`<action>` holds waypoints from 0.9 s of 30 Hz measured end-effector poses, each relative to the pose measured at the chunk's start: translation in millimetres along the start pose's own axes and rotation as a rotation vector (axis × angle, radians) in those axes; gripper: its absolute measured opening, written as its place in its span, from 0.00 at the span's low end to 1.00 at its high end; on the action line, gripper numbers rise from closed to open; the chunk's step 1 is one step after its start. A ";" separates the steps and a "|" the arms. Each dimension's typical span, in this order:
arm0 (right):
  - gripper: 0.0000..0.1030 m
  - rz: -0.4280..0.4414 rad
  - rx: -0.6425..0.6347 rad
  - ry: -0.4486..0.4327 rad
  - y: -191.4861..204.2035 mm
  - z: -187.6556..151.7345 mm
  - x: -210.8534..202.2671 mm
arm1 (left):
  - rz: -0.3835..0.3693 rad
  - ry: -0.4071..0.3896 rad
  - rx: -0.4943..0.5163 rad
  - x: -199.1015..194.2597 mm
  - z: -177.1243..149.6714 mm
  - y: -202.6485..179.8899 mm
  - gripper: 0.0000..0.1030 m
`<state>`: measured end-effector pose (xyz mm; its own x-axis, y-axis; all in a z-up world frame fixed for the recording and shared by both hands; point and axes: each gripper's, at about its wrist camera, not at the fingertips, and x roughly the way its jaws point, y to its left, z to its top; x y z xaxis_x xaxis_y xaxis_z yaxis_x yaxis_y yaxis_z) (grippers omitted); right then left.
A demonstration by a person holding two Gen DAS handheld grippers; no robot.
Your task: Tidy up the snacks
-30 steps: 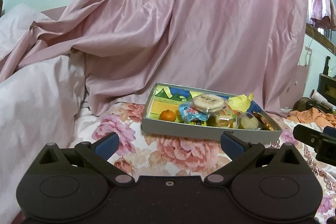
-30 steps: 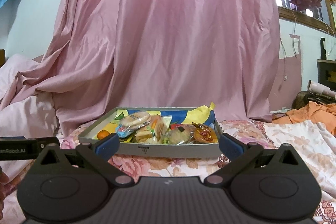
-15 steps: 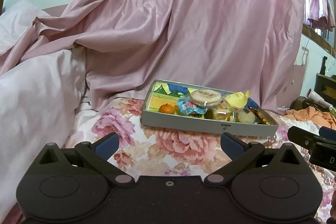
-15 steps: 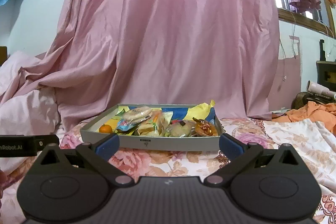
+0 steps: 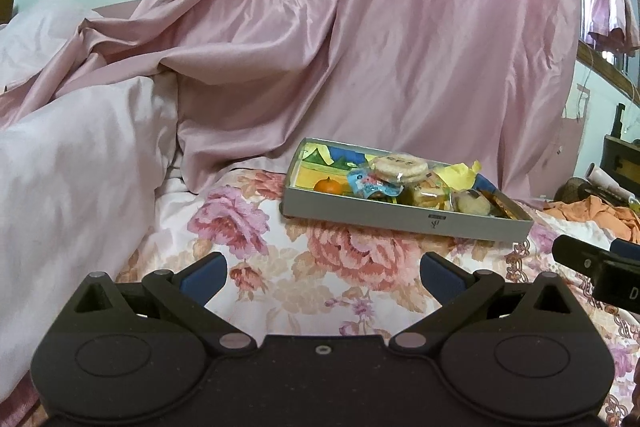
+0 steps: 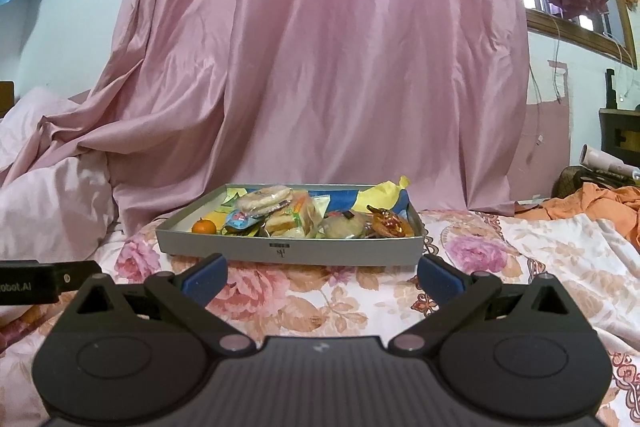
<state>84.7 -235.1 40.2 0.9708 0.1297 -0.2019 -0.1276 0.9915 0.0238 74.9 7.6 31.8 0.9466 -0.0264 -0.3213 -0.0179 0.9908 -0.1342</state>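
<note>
While both grippers hang back over the floral bedspread (image 6: 500, 267):
Tray: the grey snack box (image 6: 288, 251) sits at centre frame in the right wrist view, long side across, dead ahead.
Right gripper (image 6: 322, 277): jaws spread wide, empty, seemingly nearer.
Left gripper (image 5: 322, 277): equally wide, empty; box (image 5: 404, 217) lies right of centre.
Snacks: heaped inside, orange (image 6: 204, 226) at left end.

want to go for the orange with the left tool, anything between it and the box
Nothing visible. Only bare floral bedsheet lies between the open left tool and the grey box. The orange sits at the box's left end, behind its near wall, so come over that.
</note>
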 end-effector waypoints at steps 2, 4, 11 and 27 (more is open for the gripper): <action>1.00 0.002 -0.003 -0.001 0.9 -0.2 -1.2 | 0.000 -0.003 0.002 -2.1 -1.1 -0.1 0.99; 1.00 0.001 -0.006 -0.003 1.5 -0.8 -2.7 | 0.000 -0.004 0.002 -3.4 -1.7 0.0 0.99; 1.00 0.003 0.000 -0.003 1.8 -3.6 -8.2 | -0.001 -0.005 0.006 -10.2 -6.1 0.8 0.99; 1.00 0.014 0.004 0.009 10.4 -13.7 -24.7 | -0.009 -0.026 -0.005 -32.1 -15.3 4.3 0.99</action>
<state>56.6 -228.1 32.0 0.9669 0.1440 -0.2105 -0.1407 0.9896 0.0305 39.5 10.6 27.1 0.9546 -0.0320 -0.2960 -0.0107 0.9898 -0.1417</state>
